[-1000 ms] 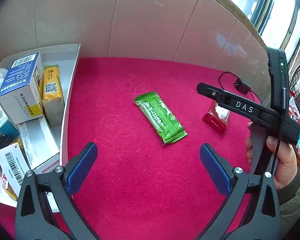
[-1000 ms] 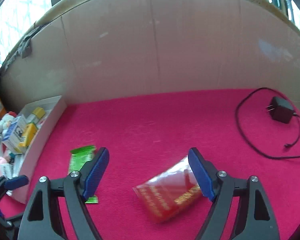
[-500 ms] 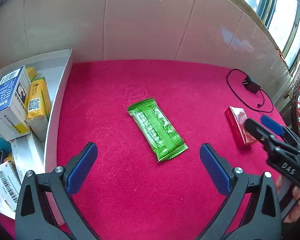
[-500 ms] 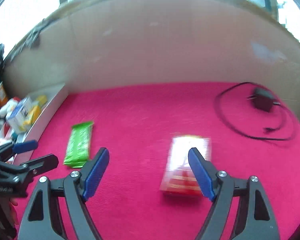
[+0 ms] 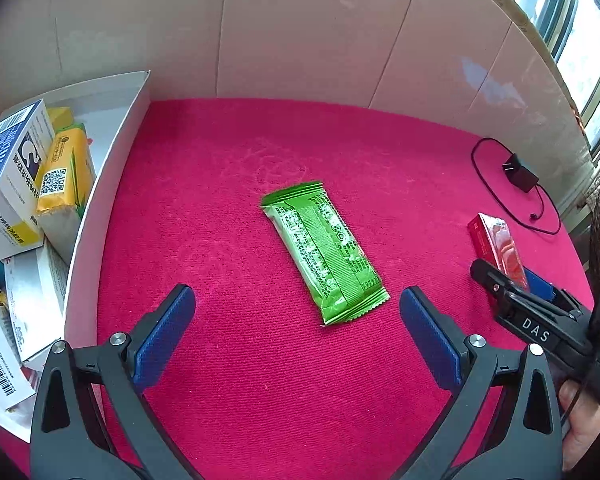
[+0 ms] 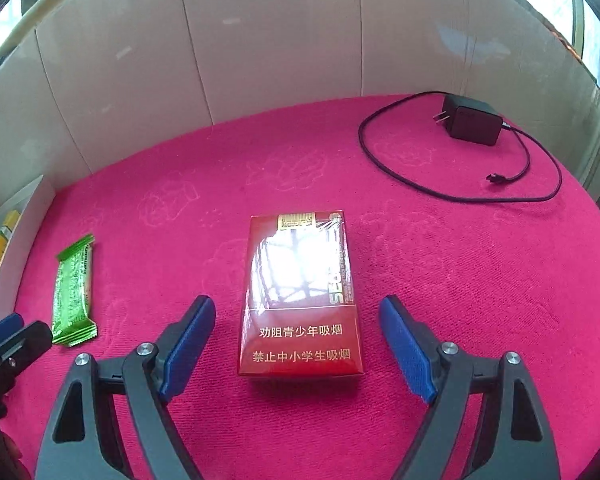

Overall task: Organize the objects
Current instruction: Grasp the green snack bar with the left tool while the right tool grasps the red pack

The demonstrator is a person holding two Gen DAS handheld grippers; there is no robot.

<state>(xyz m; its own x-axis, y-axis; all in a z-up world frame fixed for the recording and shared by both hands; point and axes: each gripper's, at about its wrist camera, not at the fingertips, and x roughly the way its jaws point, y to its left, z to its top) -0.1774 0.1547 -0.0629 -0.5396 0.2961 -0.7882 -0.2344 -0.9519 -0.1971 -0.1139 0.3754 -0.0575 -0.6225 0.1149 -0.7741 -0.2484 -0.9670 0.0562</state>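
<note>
Several cardboard boxes already sit in the white tray (image 5: 112,184) at the worktop's left edge, so sorting looks partly done. Right of the tray, a crinkly green foil packet (image 5: 324,256) lies flat on the pink ribbed cloth before the wide, empty left claw (image 5: 296,340). Farther right of the tray, the glossy cellophane-wrapped red pack (image 6: 300,296) lies between the right claw's (image 6: 296,344) spread pads, untouched.
</note>
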